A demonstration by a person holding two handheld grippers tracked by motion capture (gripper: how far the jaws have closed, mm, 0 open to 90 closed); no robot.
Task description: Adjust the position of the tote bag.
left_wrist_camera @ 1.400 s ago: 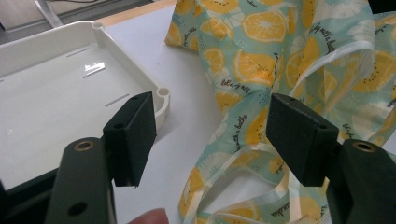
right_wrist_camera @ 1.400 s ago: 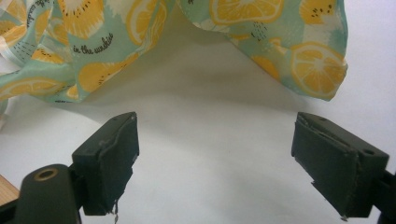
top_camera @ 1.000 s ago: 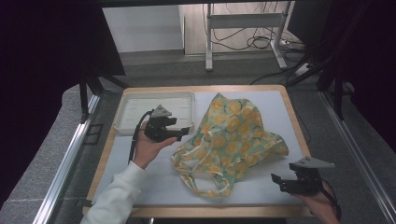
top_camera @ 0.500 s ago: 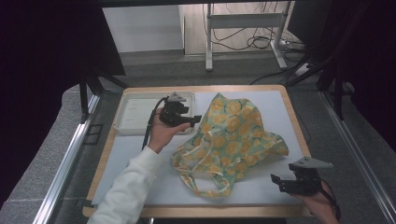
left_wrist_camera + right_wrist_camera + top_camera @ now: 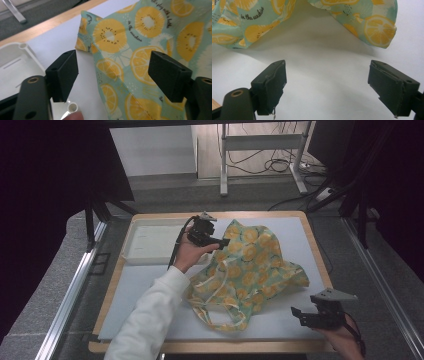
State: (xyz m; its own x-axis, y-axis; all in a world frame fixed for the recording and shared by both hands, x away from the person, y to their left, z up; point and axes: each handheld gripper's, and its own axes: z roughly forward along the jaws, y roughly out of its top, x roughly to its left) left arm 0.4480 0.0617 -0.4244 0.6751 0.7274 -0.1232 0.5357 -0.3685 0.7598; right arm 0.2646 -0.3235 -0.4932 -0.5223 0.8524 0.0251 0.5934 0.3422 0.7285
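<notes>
Our left hand-held gripper point(image 5: 223, 241) sits over the far left corner of the lemon-print cloth bag point(image 5: 247, 270), its jaws spread wide and just now opening further. In the left gripper view the bag's folded edge and corner point(image 5: 117, 70) lie in the gap between the jaws, but neither pad presses on the cloth, so we have hold of nothing there. Just beside that corner lies the white tray point(image 5: 150, 242), on the far left part of the tabletop point(image 5: 300, 230).

Our right hand-held gripper point(image 5: 300, 314) is low at the near right edge of the tabletop, jaws likewise wide apart with only the bare white surface between them. In the right gripper view the bag's near right corner point(image 5: 379, 27) lies ahead of the jaws, apart from them.

The bag lies crumpled in the middle of the tabletop, its handles point(image 5: 215, 312) trailing toward our near side.
</notes>
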